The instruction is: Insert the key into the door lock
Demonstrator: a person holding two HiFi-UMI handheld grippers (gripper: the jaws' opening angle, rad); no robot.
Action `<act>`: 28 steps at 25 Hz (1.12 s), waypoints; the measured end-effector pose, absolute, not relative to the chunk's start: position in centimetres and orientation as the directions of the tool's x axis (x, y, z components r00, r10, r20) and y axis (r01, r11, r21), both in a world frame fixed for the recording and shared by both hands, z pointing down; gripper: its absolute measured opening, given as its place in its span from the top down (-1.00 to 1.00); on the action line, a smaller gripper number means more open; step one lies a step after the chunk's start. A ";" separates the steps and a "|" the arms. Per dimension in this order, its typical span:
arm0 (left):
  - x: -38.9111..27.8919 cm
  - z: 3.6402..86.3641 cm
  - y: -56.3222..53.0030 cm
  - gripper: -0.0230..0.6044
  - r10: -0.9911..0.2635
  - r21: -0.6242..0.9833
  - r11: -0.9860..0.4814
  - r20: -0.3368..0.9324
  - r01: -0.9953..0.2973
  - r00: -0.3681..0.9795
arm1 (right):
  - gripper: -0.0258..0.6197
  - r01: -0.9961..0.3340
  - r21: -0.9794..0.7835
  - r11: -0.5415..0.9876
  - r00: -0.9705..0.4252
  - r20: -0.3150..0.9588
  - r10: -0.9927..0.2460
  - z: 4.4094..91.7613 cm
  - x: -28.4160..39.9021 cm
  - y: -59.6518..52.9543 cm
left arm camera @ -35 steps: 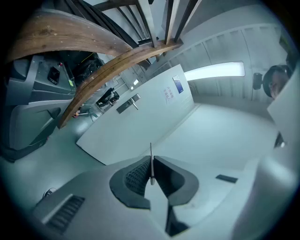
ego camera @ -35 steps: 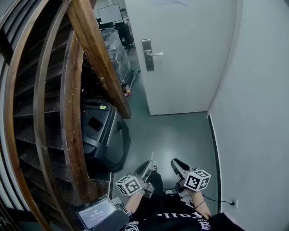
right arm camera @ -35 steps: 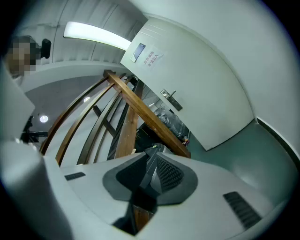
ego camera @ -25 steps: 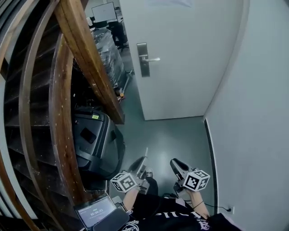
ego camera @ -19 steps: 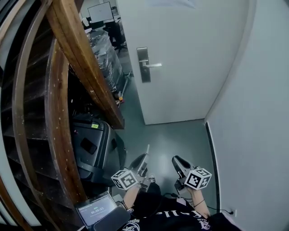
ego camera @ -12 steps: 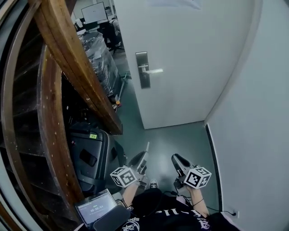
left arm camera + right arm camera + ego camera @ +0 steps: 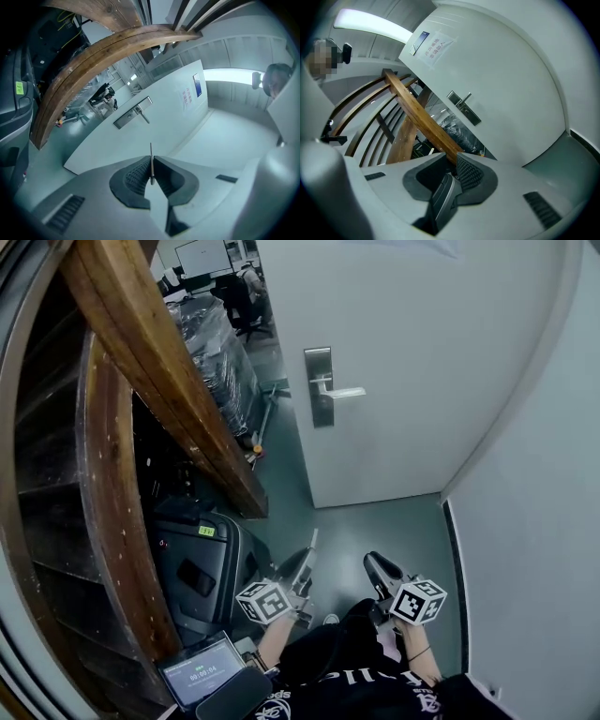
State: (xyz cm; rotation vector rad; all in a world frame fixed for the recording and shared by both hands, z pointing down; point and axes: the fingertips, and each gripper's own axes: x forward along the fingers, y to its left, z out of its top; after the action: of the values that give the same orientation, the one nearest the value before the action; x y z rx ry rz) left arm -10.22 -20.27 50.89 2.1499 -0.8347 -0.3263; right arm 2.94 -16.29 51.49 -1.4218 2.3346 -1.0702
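The white door stands ajar ahead, with a steel lock plate and lever handle. My left gripper is low, near the person's body and far from the door. It is shut on a thin metal key whose blade points up toward the door. In the left gripper view the key stands edge-on between the pads, and the lock plate lies far beyond it. My right gripper is beside the left one, shut and holding nothing. Its own view shows the lock plate in the distance.
A curved wooden stair stringer and steps fill the left. Below it sits a black case. A small screen is at the bottom left. Wrapped goods stand past the door's edge. A white wall closes the right side.
The head view has closed in on the door, and the lock plate now sits further right in it. Both grippers stay low with the key still held.
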 end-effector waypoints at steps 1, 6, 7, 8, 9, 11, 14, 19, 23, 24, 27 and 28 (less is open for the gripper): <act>-10.3 51.0 -20.9 0.85 -0.665 0.758 -0.464 0.044 -0.458 0.746 | 0.69 -0.687 -0.672 0.277 -0.521 0.189 -0.832 51.5 2.8 -17.0; -10.2 51.7 -25.0 0.85 -0.689 0.777 -0.428 0.051 -0.462 0.723 | 0.69 -0.668 -0.681 0.300 -0.561 0.196 -0.804 51.9 2.1 -20.6; -9.9 51.7 -26.1 0.85 -0.693 0.778 -0.427 0.047 -0.462 0.720 | 0.69 -0.666 -0.681 0.305 -0.568 0.198 -0.799 52.0 2.3 -21.4; -9.5 51.6 -27.2 0.85 -0.696 0.778 -0.427 0.043 -0.462 0.717 | 0.69 -0.664 -0.680 0.310 -0.575 0.199 -0.793 52.1 2.5 -22.2; -9.0 51.5 -28.3 0.85 -0.700 0.778 -0.427 0.039 -0.461 0.713 | 0.69 -0.663 -0.678 0.316 -0.582 0.201 -0.788 52.2 2.9 -23.1; -7.9 51.1 -30.5 0.85 -0.707 0.779 -0.427 0.028 -0.458 0.707 | 0.69 -0.662 -0.674 0.328 -0.593 0.203 -0.779 52.0 3.8 -25.0; -5.9 50.5 -34.0 0.85 -0.713 0.773 -0.436 0.015 -0.460 0.701 | 0.69 -0.659 -0.664 0.353 -0.611 0.200 -0.766 51.2 5.5 -28.5; -2.7 49.7 -40.5 0.85 -0.723 0.741 -0.458 0.010 -0.491 0.691 | 0.69 -0.653 -0.645 0.397 -0.643 0.195 -0.740 49.9 8.0 -34.2; -1.6 49.1 -45.9 0.85 -0.764 0.765 -0.433 -0.030 -0.477 0.645 | 0.69 -0.642 -0.637 0.426 -0.671 0.198 -0.715 49.6 9.3 -37.5; -1.4 49.0 -47.0 0.85 -0.771 0.776 -0.424 -0.040 -0.467 0.635 | 0.69 -0.639 -0.637 0.431 -0.677 0.199 -0.709 49.7 9.5 -38.1; -0.3 49.3 -50.1 0.85 -0.781 0.829 -0.386 -0.061 -0.405 0.621 | 0.69 -0.634 -0.639 0.436 -0.688 0.209 -0.695 50.2 10.2 -39.4; 0.0 49.5 -51.1 0.85 -0.786 0.839 -0.375 -0.062 -0.394 0.615 | 0.69 -0.633 -0.640 0.436 -0.691 0.213 -0.691 50.4 10.5 -39.7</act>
State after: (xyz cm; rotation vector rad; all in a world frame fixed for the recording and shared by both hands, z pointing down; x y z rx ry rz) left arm -0.04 -51.11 49.50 1.9950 -0.9302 -0.5870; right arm 10.45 -39.74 50.40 -1.1981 2.5928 -1.1000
